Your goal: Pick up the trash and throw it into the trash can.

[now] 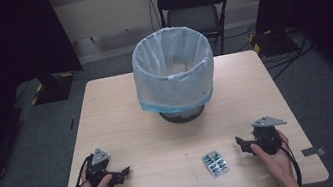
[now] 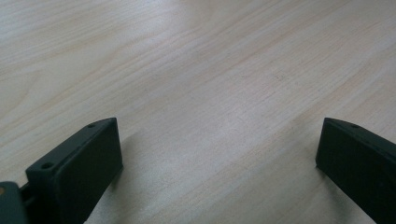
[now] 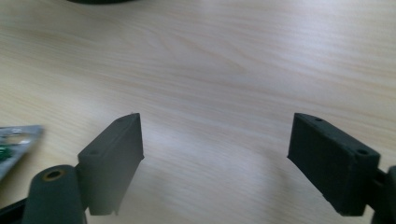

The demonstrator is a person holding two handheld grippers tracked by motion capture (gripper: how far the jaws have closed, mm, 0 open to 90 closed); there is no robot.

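High view: both spread, left gripper point(image 1: 122, 173) and right gripper point(image 1: 241, 143) flank a foil blister pack point(image 1: 215, 163) on pale woodgrain.

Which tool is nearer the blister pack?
The right tool: the blister pack lies just beside it, while the left tool sits far across the table.

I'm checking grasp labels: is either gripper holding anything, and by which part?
Nothing is held. The left gripper and right gripper are open over bare table; the blister pack lies untouched.

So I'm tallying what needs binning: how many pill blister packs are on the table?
1: the blister pack lies near the table's front edge, just left of the right gripper.
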